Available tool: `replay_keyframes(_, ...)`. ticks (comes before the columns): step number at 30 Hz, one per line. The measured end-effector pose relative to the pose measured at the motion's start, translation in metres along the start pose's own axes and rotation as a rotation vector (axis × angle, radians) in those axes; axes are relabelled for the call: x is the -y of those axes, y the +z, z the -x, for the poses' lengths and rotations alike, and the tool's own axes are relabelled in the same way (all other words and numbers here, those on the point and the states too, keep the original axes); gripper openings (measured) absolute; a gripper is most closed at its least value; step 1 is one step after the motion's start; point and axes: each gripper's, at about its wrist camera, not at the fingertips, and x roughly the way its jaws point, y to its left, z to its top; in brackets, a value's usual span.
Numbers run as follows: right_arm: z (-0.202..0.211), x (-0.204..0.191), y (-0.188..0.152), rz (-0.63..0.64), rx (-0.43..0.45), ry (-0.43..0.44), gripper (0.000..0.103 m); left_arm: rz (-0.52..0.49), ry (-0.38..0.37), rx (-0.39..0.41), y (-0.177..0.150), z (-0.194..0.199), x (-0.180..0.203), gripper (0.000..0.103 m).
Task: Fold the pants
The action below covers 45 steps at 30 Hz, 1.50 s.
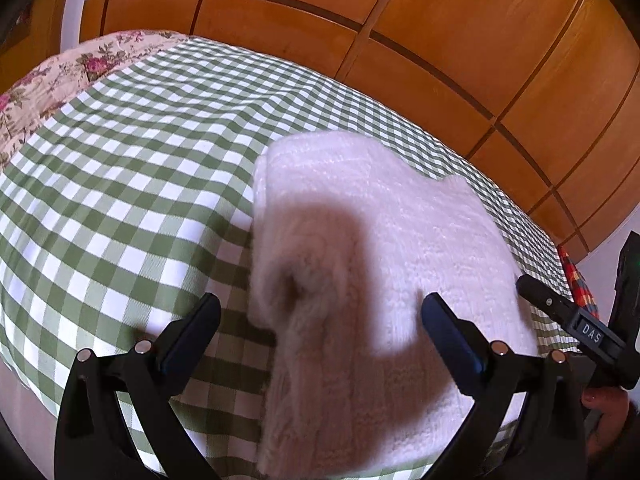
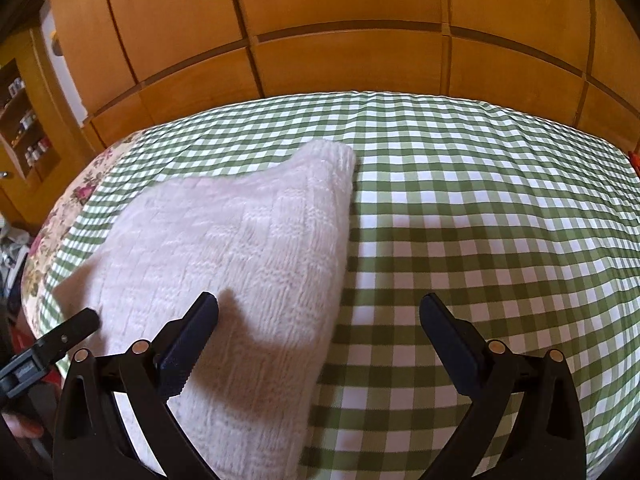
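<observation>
White knitted pants (image 1: 400,240) lie folded in a thick bundle on the green checked bedspread (image 1: 120,184). My left gripper (image 1: 320,320) is open, its fingers either side of the bundle's near left edge, just above it. In the right wrist view the pants (image 2: 224,248) lie at the left. My right gripper (image 2: 320,320) is open and empty, its left finger (image 2: 192,336) over the pants' right edge, its right finger over bare bedspread (image 2: 480,220). The right gripper's finger tip (image 1: 560,308) shows at the right in the left wrist view.
A wooden panelled wardrobe (image 2: 340,20) runs behind the bed. A floral quilt (image 1: 60,72) covers the bed's far left end. A shelf with small jars (image 2: 24,120) stands at the left. A red plaid cloth (image 1: 576,280) lies at the bed's right edge.
</observation>
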Motion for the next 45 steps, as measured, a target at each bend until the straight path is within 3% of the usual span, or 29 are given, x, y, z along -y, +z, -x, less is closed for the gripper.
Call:
replay_keyframes(21, 0.006, -0.005, -0.016, 0.02, -0.034, 0.048, 0.099, 0.029, -0.102, -0.029, 0.003, 0.002, -0.003, 0.1)
replay_keyframes(28, 0.005, 0.007, -0.023, -0.058, -0.075, 0.151, 0.099, 0.077, -0.163, -0.109, 0.002, -0.013, -0.012, 0.1)
replay_keyframes(38, -0.005, 0.033, -0.041, -0.238, -0.165, 0.322, 0.099, 0.095, -0.209, -0.139, 0.006, -0.015, -0.019, 0.1)
replay_keyframes(45, -0.009, 0.043, -0.038, -0.286, -0.158, 0.397, 0.099, 0.151, -0.259, -0.148, 0.024, -0.025, -0.03, 0.1)
